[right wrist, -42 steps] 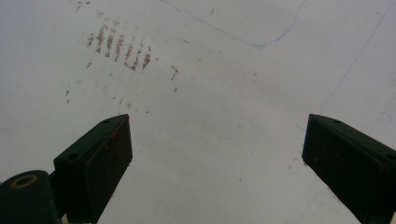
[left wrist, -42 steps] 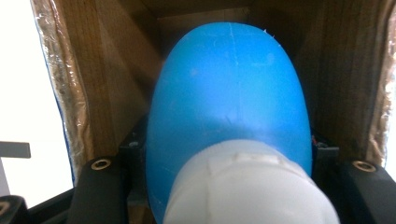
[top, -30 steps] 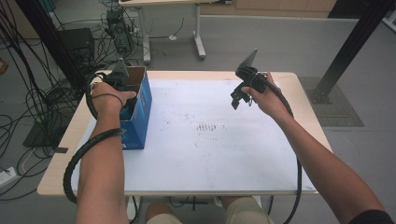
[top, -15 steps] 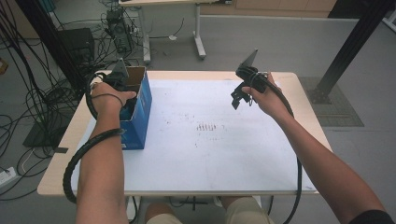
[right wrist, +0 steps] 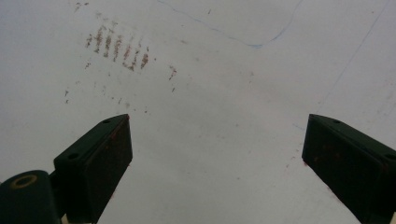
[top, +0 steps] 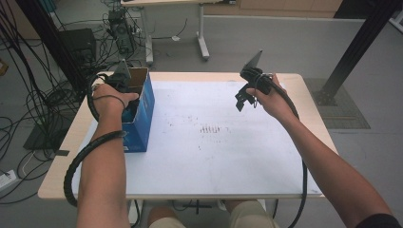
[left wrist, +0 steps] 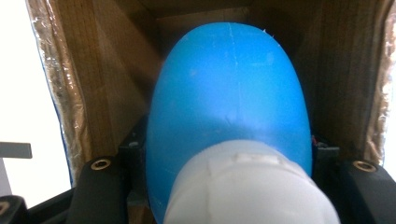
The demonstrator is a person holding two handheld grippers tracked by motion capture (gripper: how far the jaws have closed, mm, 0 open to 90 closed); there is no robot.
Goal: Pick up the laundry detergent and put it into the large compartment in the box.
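An open blue cardboard box [top: 143,113] stands at the table's left edge, and my left gripper [top: 122,84] reaches down into it under the person's left hand. Inside the box's brown walls [left wrist: 109,88], in the left gripper view, my left gripper [left wrist: 229,156] is shut on a smooth rounded blue object [left wrist: 229,88] with a white cap-like end [left wrist: 247,186] nearest the camera. The black jaws press its two sides. My right gripper [top: 243,100] hovers over the right half of the white table [top: 223,166]. It stands open [right wrist: 217,158] with nothing between its fingers.
Faint brown smudges [top: 211,128] mark the white tabletop near its middle, also visible as brown smudges [right wrist: 116,46] below the right gripper. Cables and equipment [top: 57,90] crowd the floor to the left. A black post [top: 361,42] rises at the far right.
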